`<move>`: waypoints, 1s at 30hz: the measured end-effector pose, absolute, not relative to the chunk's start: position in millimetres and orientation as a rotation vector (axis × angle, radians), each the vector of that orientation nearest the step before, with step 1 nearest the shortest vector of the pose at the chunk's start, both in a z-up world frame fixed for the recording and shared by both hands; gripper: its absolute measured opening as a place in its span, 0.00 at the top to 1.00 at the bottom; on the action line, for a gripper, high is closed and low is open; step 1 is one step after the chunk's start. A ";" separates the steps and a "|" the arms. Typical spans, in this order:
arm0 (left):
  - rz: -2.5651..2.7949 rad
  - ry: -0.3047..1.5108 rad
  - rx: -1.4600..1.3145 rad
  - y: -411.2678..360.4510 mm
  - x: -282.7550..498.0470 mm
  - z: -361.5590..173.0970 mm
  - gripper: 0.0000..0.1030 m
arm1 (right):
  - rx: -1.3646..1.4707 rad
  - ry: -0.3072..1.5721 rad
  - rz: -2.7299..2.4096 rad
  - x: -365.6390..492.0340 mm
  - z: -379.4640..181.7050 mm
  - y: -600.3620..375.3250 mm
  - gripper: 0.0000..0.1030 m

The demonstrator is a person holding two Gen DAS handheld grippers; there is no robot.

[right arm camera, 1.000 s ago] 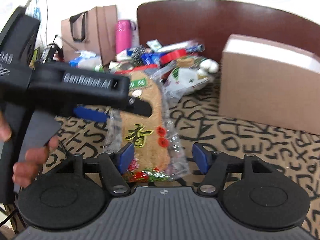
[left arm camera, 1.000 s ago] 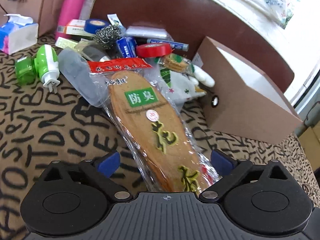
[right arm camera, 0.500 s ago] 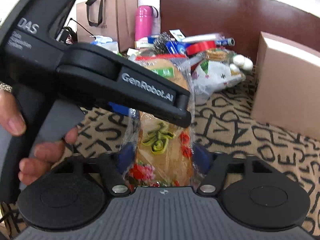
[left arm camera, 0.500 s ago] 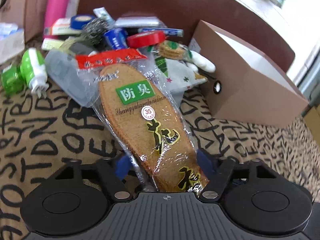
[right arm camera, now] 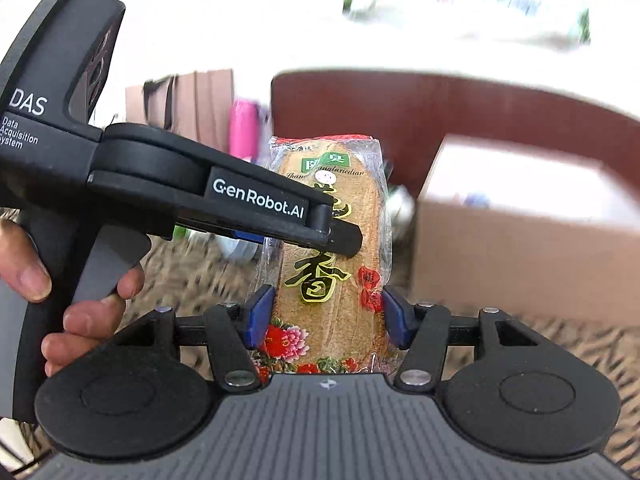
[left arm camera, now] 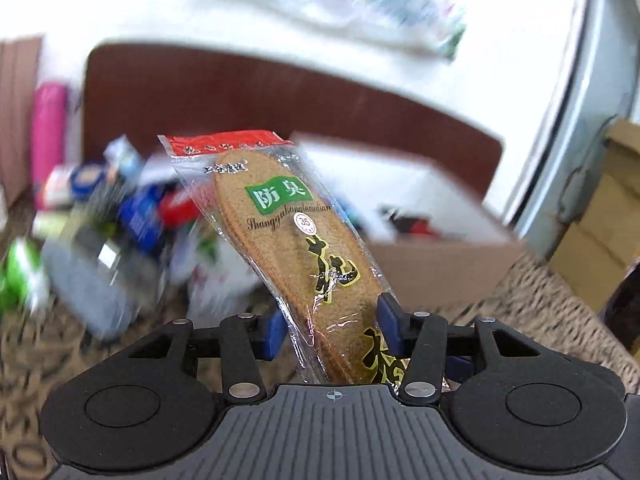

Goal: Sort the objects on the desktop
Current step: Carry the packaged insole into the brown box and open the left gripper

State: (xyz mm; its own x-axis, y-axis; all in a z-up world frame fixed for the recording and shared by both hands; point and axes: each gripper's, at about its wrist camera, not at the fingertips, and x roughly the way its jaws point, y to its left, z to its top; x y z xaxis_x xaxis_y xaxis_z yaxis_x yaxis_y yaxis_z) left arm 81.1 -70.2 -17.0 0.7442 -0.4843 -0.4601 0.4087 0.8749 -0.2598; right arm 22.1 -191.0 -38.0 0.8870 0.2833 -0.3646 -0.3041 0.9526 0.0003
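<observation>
Packaged insoles (left arm camera: 304,240), sealed in clear plastic with a red header, are raised off the patterned cloth (left arm camera: 60,344), tilted up toward the far side. The left gripper (left arm camera: 332,328), its jaws closing, clamps the pack's near end; the right gripper (right arm camera: 324,316) pinches the heel end nearer still. An open cardboard box (left arm camera: 440,264) stands right; blurred clutter lies far left.
</observation>
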 end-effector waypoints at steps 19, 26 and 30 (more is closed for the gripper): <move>-0.769 0.515 -0.190 -202.9 230.0 37.0 0.51 | -0.051 0.214 0.046 119.5 11.2 -320.4 0.40; -0.787 0.632 -0.218 -236.5 280.4 5.7 0.52 | -0.053 0.283 0.029 156.5 -8.3 -356.0 0.40; -0.783 0.670 -0.186 -254.8 300.2 -5.7 0.46 | -0.028 0.318 0.009 171.2 -19.6 -367.3 0.40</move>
